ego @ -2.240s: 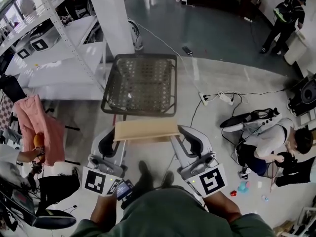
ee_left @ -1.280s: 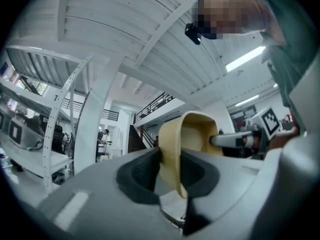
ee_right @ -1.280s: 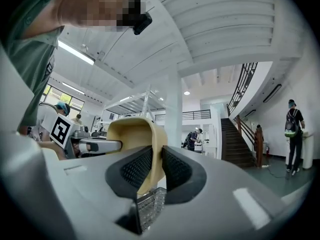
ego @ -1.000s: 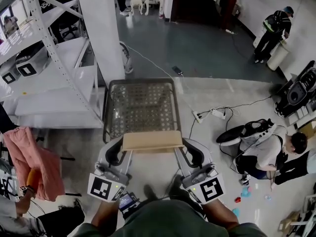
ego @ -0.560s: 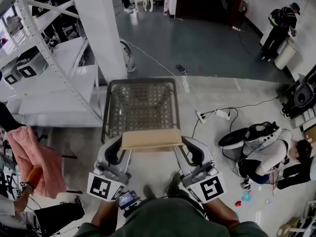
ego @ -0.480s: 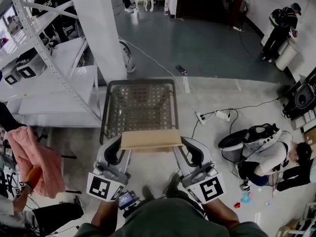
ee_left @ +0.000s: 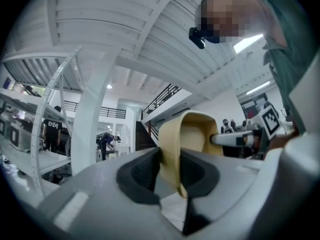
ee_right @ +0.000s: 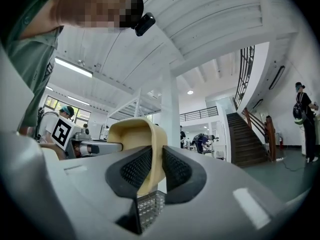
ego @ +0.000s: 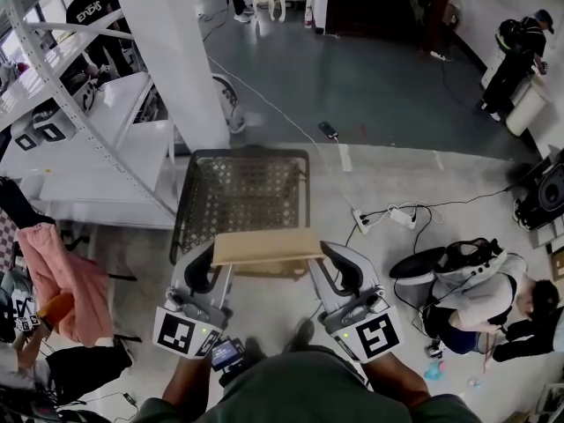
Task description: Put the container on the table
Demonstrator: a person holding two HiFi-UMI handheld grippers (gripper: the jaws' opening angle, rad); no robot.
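Observation:
The container (ego: 242, 196) is a dark wire-mesh basket with a tan band (ego: 264, 247) along its near side, carried level above the floor. My left gripper (ego: 211, 261) pinches the band's left end and my right gripper (ego: 326, 258) its right end. In the left gripper view the left gripper (ee_left: 170, 170) has its dark pads shut on the curved tan band (ee_left: 192, 134). The right gripper view shows the right gripper (ee_right: 151, 170) clamped on the tan band (ee_right: 135, 134), with mesh (ee_right: 150, 206) below the jaws.
A white pillar (ego: 189, 60) stands just ahead on the left, beside white tables (ego: 88, 139) under a metal rack (ego: 53, 51). A person (ego: 480, 280) sits on the floor at right by a power strip (ego: 401, 217). Pink cloth (ego: 66, 276) hangs at left.
Both grippers and the container have travelled forward together across the floor; the pillar and white tables have drawn closer. Both grips on the tan band look the same.

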